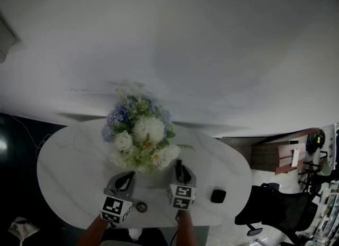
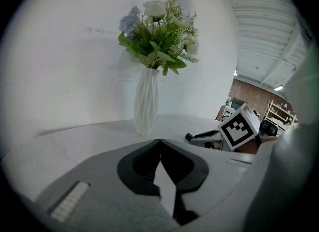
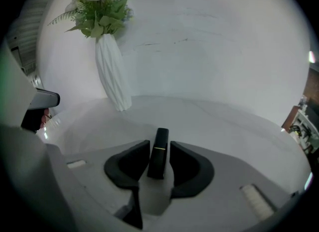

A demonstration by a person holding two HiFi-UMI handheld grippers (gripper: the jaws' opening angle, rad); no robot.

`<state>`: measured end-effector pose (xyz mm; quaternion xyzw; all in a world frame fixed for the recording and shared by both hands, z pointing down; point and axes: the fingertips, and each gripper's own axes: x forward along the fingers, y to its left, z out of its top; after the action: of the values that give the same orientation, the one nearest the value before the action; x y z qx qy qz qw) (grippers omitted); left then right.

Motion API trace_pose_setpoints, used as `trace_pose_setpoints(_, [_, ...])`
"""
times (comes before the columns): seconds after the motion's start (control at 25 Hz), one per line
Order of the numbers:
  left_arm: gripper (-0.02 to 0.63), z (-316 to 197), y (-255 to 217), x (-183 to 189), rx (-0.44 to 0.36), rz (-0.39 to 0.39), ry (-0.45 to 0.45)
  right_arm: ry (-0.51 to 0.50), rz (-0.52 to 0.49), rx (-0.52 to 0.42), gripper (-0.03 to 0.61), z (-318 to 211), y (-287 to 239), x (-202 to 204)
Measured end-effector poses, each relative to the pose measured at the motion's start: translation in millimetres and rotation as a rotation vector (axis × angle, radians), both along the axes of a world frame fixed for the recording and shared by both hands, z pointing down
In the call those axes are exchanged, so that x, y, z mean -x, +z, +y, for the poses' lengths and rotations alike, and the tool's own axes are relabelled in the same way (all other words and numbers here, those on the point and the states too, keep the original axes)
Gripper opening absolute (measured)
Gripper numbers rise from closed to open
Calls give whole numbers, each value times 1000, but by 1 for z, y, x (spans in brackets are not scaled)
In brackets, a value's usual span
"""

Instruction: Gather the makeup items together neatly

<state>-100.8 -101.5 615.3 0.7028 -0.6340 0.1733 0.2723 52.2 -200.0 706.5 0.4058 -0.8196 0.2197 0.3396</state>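
White table (image 1: 69, 171): flower vase (image 3: 113, 76) ahead of right gripper (image 1: 183, 175) gripping black tube (image 3: 158, 153).

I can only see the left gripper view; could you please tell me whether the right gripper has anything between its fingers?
Observer: Yes, the right gripper holds a slim black tube between its fingers.
Operator: Thank you. Is anything else lying on the table?
Observer: A small round item lies on the table near the left gripper.
Operator: Anything more?
Observer: A black squarish item lies on the table to the right gripper's right.
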Motion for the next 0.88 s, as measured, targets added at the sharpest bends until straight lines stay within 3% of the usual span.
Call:
trace_pose_setpoints(0.08, [11, 0, 0, 1, -1, 2, -3, 3, 16, -3, 106, 0, 1, -2])
trace_pose_setpoints(0.52, [11, 7, -11, 6, -24, 4, -5, -4, 0, -20, 103, 4, -13, 1])
trace_pose_setpoints(0.88, [11, 22, -47, 10, -98, -8, 24, 5, -18, -91, 101, 24, -59, 5])
